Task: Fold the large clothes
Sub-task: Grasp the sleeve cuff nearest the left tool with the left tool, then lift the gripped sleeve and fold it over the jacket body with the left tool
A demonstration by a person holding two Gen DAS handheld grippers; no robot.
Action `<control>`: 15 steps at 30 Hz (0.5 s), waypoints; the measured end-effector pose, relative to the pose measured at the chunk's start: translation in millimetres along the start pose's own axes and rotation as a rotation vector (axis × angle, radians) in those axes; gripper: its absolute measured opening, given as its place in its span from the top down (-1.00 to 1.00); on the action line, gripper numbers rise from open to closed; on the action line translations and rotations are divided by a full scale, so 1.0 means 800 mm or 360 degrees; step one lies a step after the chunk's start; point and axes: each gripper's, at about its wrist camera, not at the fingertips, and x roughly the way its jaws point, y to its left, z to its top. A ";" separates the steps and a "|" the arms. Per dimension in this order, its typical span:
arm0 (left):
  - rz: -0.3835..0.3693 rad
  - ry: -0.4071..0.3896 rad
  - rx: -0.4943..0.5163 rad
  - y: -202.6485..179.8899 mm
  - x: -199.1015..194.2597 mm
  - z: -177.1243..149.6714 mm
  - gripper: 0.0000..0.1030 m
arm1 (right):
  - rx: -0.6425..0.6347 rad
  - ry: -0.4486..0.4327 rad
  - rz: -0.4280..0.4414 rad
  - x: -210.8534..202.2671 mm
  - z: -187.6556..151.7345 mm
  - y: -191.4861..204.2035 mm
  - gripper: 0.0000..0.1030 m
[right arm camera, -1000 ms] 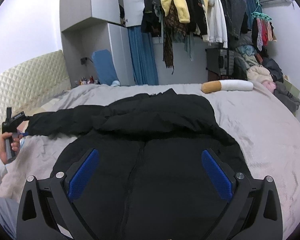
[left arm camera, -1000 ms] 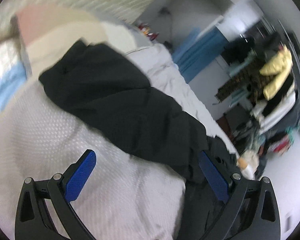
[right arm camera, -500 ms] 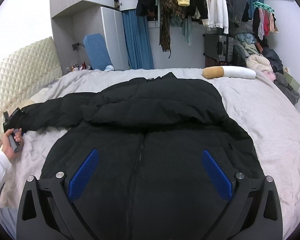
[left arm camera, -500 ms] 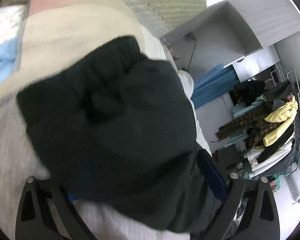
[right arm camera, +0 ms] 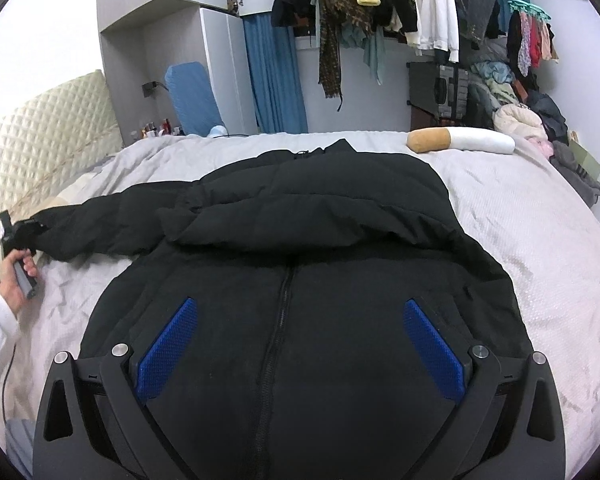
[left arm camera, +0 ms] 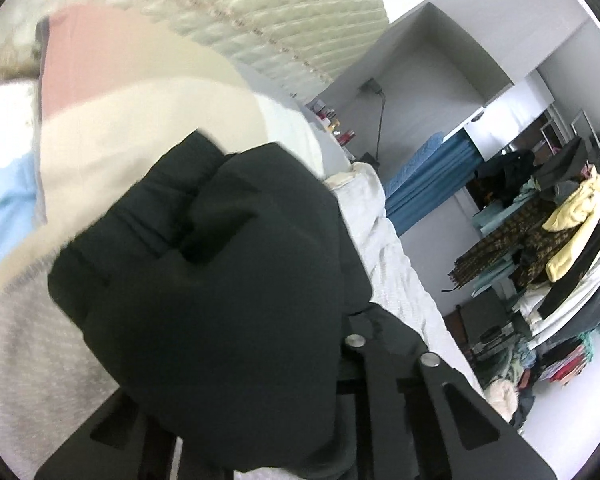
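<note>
A black puffer jacket [right arm camera: 300, 280] lies front up on the bed, zipper towards me, one sleeve [right arm camera: 100, 224] stretched out to the left. My left gripper [right arm camera: 22, 234] is at the end of that sleeve, shut on the cuff. In the left wrist view the black cuff [left arm camera: 212, 288] fills the middle and hides the fingertips. My right gripper [right arm camera: 300, 352] is open and empty, hovering over the jacket's lower front, blue pads [right arm camera: 168, 348] wide apart.
The bed has a pale grey cover [right arm camera: 540, 248] and a quilted cream headboard [right arm camera: 40, 152] at the left. A roll-shaped pillow [right arm camera: 460, 142] lies at the far edge. A crowded clothes rack [right arm camera: 400, 8] and piled clothes [right arm camera: 540, 120] stand behind.
My left gripper closed on the sleeve cuff and lifted it; the cuff now fills its view. My right gripper dropped closer to the jacket front and stayed open.
</note>
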 end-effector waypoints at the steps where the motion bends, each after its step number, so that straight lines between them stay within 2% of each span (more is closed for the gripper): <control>1: 0.0009 -0.0009 0.0015 -0.006 -0.007 0.002 0.76 | -0.0006 -0.0007 -0.0002 -0.003 -0.001 -0.001 -1.00; 9: 0.0043 -0.0044 0.0181 -0.059 -0.069 0.011 0.78 | 0.0013 -0.0102 -0.0013 -0.035 0.002 -0.019 -1.00; 15: 0.0018 -0.0090 0.0320 -0.133 -0.120 0.016 0.79 | 0.0018 -0.0178 -0.0009 -0.055 0.005 -0.036 -1.00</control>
